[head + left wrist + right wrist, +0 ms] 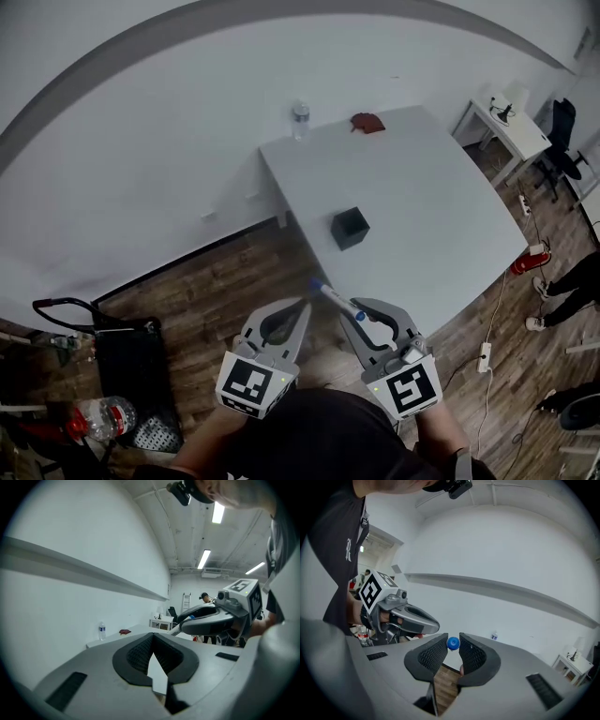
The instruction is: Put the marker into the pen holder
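- The right gripper [360, 319] was clamped on the marker [337, 301]. In the right gripper view its blue end [453, 643] sat pinched between the two pads, and the white barrel stuck out forward and to the left.
- The left gripper [298, 309] had its jaws brought together at the tips with nothing between them, and it hung beside the right one.
- The marker was in the air near the closest edge of the surface [441, 197], well apart from the pen holder [350, 228], which stood upright near that edge.
- Judged step: carrying. The grasp looked done and the drop had not yet begun.
- The next move would call for reaching forward over the holder, tipping the marker upright above its open top, lowering it in and only then letting go.
- Counted: one marker, one black pen holder, two grippers. Also one water bottle [300, 120] and one red object [367, 122] at the far end of the surface.
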Motion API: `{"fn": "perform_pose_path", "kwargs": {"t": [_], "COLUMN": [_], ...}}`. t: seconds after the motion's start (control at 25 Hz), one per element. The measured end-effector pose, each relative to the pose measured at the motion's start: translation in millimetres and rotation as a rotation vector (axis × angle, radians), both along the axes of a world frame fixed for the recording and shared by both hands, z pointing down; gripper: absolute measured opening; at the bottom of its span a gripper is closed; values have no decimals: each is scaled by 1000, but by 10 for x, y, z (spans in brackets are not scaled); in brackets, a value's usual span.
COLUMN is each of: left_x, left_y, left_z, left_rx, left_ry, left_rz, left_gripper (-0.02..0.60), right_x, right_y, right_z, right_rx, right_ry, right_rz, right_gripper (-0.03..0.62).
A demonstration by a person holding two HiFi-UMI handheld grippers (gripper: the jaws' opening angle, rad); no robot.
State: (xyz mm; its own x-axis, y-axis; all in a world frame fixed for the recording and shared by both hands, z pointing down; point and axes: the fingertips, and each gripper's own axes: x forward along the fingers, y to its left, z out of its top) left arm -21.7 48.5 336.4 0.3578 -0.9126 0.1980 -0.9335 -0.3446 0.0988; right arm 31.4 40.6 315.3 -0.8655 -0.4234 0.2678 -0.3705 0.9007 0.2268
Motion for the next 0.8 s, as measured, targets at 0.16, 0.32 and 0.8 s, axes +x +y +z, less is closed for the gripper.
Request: {"fn": "perform_pose_path", "kwargs": {"t": [0.16, 0.32, 0.8], "left_x": [-255, -403, -280], "left_y": [-298, -551, -1257], "left_z": [87, 189, 458], "left_rx": [-12, -21, -60], "left_ry": [11, 28, 47], "left_rz": [66, 132, 280], "left_gripper": [6, 6, 6], "right_x": [-235, -366, -244], "right_y": [-278, -533, -1195], "right_z": [63, 134, 424], "right_rx": [-20, -46, -112], "right_ry": [19, 34, 93], "right_rz": [76, 164, 340], "right_gripper": [80, 80, 80]}}
